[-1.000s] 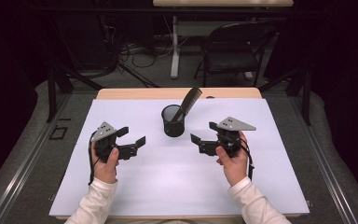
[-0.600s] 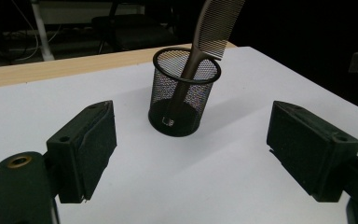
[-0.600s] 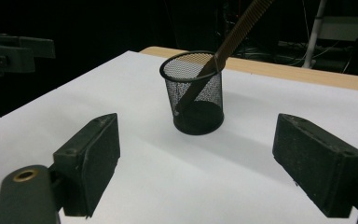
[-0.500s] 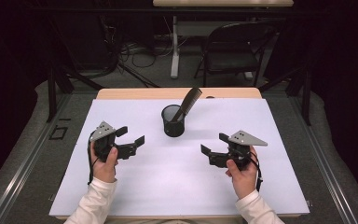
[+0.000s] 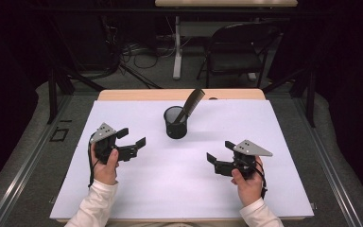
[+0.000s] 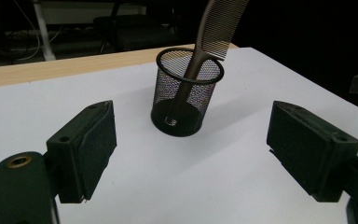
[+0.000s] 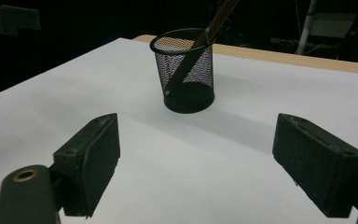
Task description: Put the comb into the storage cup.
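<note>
high view: i find both grippers, left (image 5: 131, 143) and right (image 5: 218, 162), jaws released. comb (image 5: 192, 104) in mesh cup (image 5: 175, 124) looks light, stiff; i'd grip its spine.

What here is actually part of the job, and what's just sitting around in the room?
Part of the job:
comb, standing tilted in the cup
black mesh cup
left gripper and right gripper, both open and holding nothing

Just around:
white table sheet
folding chair
cables on the floor
</note>
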Demonstrator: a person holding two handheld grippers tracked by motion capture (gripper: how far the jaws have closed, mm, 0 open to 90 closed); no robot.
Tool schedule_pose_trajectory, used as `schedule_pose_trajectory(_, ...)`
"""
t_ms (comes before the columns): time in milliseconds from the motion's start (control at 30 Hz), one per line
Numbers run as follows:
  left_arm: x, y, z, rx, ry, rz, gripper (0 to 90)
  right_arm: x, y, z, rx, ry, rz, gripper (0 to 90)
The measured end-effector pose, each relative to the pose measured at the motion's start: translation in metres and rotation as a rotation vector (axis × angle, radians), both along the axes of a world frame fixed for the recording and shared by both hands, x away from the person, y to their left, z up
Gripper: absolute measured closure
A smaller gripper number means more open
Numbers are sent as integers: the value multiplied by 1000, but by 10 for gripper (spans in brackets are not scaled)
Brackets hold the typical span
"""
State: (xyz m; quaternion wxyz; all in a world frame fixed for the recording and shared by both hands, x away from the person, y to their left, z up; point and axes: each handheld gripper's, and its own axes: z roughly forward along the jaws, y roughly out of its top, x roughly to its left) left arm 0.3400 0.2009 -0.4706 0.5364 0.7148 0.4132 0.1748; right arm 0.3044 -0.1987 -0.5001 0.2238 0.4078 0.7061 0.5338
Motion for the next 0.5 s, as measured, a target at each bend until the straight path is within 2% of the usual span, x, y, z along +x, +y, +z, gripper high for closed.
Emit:
schedule_pose_trajectory(333,0,2,1,-10,-2,6,161,-2,-1,-10,-32,8,2,151)
schedule_pose_trajectory(500,0,3,1,-10,-3,9,161,-2,-3,-13,-30,6,0,152)
